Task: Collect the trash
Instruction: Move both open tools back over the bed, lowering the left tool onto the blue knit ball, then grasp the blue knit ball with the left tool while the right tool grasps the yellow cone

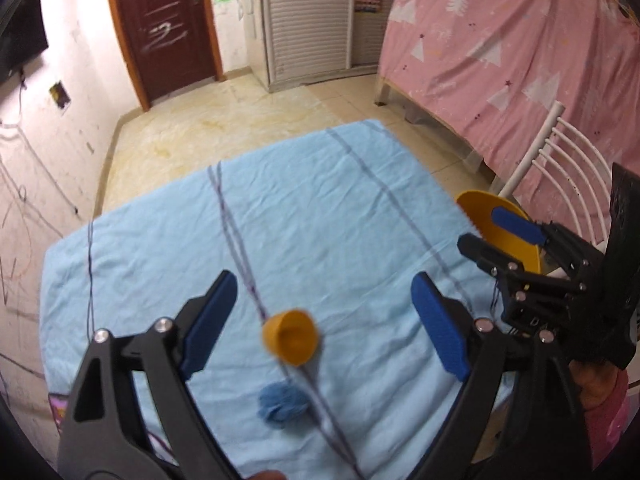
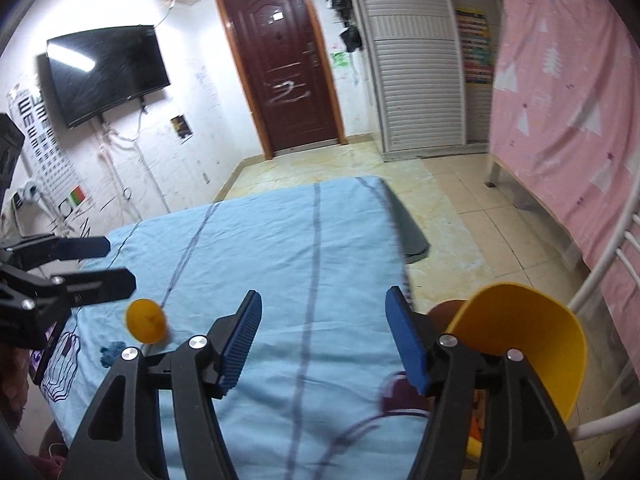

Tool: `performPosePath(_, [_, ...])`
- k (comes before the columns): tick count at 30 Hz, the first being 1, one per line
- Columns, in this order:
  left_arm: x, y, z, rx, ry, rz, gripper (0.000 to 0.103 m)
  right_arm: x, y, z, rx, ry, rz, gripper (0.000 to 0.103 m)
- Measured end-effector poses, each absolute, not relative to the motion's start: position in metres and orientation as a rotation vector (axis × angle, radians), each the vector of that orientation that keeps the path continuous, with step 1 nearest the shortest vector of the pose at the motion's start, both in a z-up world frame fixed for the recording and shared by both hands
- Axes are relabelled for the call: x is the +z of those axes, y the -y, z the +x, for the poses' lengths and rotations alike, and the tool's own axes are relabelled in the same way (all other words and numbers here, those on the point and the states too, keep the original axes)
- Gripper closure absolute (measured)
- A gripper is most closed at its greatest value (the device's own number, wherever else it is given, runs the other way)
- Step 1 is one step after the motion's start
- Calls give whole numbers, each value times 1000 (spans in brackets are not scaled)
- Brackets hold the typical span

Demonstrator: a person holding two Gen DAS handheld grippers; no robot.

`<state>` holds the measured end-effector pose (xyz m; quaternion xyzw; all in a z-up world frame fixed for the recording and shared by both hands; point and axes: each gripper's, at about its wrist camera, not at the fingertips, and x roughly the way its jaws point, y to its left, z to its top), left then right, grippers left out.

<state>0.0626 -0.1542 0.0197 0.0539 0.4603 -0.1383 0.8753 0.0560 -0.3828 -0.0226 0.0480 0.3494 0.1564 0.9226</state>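
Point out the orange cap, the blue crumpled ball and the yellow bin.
orange cap [image 1: 291, 337], left wrist view, its open mouth.
blue crumpled ball [image 1: 283, 403], left wrist view, its middle.
yellow bin [image 2: 532, 344], right wrist view, inner wall.

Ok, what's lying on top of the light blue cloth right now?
On the light blue cloth lie a small orange cup on its side and a blue yarn ball just beside it. The cloth hides the surface beneath.

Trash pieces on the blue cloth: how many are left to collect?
2. An orange cup lies on its side between the open left gripper fingers; a blue crumpled wad sits just nearer. Others may be hidden behind the grippers.
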Motion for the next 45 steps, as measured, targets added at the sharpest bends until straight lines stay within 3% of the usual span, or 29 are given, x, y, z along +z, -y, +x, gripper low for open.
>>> performPosePath(16, [-28, 108, 28, -268, -1035, 72, 18, -24, 315, 60, 397, -748, 41, 41])
performPosePath(24, [-42, 105, 18, -278, -1022, 116, 45, -28, 288, 59, 438, -769, 25, 41])
performPosePath(30, [-50, 103, 20, -310, -1034, 97, 74, -29, 265, 58, 481, -783, 6, 41])
performPosePath(45, [-46, 66, 20, -239, -1004, 42, 75, -43, 224, 68, 533, -851, -28, 34])
